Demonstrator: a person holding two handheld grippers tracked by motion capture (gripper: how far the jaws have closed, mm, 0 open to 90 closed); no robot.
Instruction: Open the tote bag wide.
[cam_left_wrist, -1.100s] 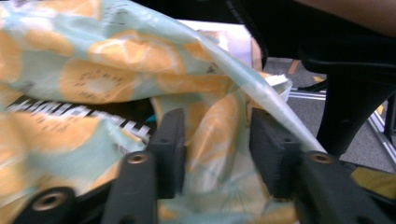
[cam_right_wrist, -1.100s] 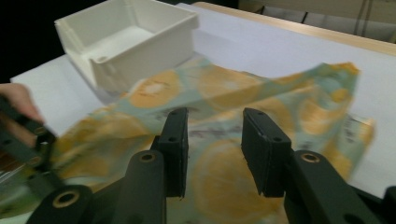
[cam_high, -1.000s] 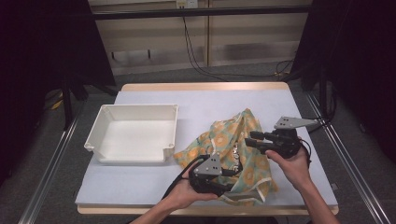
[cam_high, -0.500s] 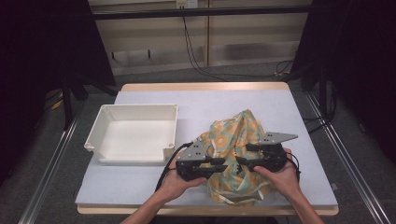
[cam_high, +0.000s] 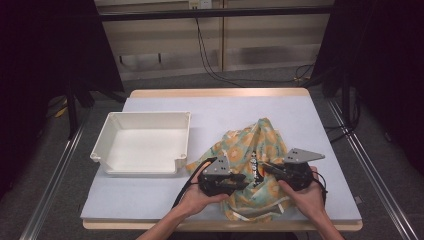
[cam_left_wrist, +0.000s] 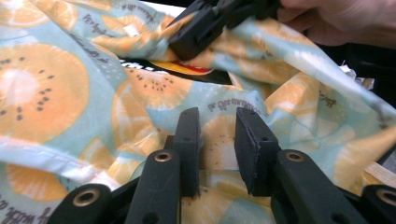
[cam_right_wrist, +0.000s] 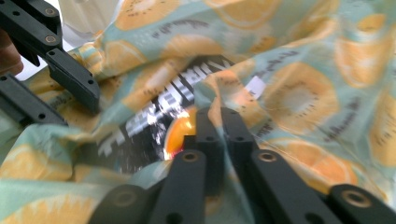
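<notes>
Cloth (cam_high: 252, 150) bunched on desk (cam_high: 165, 192) right of tray (cam_high: 142, 142), a black packet (cam_right_wrist: 154, 116) wrapped inside. Right gripper (cam_right_wrist: 219, 122) clenched on a fold after closing. Left gripper (cam_left_wrist: 217, 133) straddles a fold, pads not pressing. Close left firmly, pull apart slowly.

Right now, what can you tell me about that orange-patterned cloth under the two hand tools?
The cloth is thin, soft-looking fabric, pale blue-green with big orange citrus slices and small dark lettering. It lies crumpled on the white table, right of the white tray and apart from it. Its folds part over something glossy, black with white print and an orange patch. The right gripper has just closed, its jaws pinching a fold. The left gripper has a fold between its jaws, which stand slightly apart.
</notes>
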